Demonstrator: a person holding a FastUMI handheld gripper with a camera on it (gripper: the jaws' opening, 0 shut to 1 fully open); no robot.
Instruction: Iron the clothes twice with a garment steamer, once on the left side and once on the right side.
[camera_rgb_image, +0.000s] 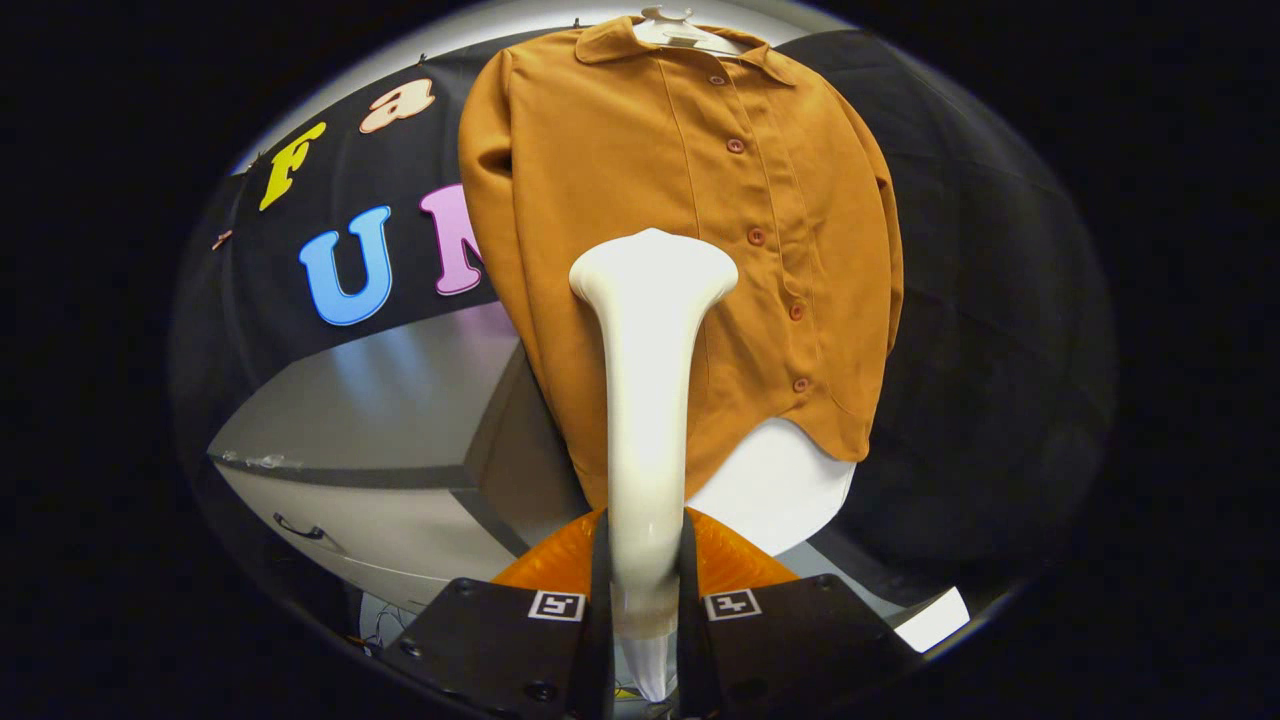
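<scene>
A mustard-brown button-up shirt (690, 230) hangs on a white hanger (672, 28) against the black booth wall, its front facing me. My gripper (645, 590) is shut on the handle of a white garment steamer (648, 400), both fingers pressing its sides. The steamer's flared head (653, 268) points up at the shirt's middle, just left of the button row. I cannot tell whether the head touches the fabric. The steamer hides part of the shirt's lower hem.
A white cabinet (380, 440) with a dark drawer handle (298, 528) stands to the left, below the shirt. A white rounded surface (780, 490) shows under the shirt's hem. Black cloth covers the wall to the right.
</scene>
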